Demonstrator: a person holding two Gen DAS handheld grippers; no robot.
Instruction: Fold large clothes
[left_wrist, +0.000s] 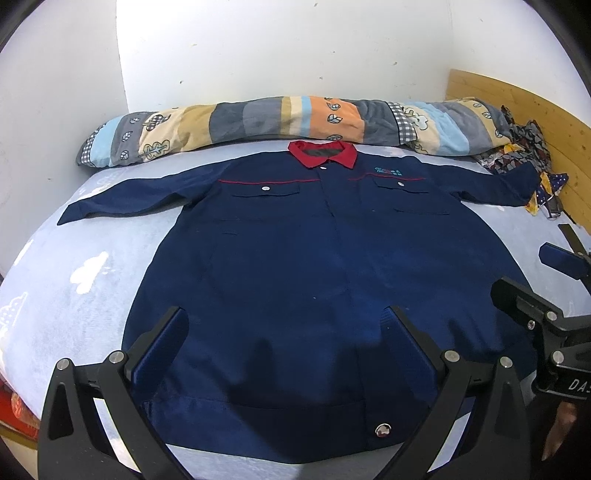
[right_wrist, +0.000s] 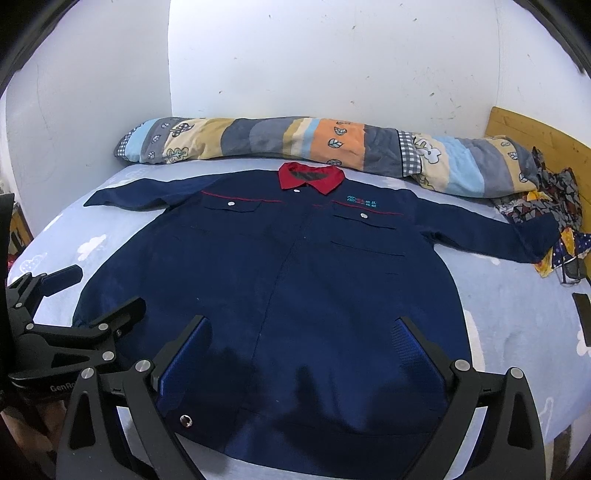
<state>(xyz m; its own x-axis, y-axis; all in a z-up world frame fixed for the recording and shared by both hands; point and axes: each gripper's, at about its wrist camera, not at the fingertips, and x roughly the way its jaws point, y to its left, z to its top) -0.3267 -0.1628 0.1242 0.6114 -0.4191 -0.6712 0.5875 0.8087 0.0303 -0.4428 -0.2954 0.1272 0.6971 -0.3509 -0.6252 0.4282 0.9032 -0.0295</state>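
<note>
Jacket, navy with red collar, lies spread flat; both tools released.

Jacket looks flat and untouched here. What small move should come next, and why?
Probably reach the left gripper out to the sleeve on its side to fold it inward. The jacket lies spread, front up, both sleeves out; both grippers are open and empty above the hem.

Chest logo on navy work jacket too small to read. Jacket hem partly hidden behind left gripper fingers. Right gripper cut off by frame edge, lettering truncated. Dark flat object cropped at right edge, unidentifiable. Patterned cloth heap unclear.
</note>
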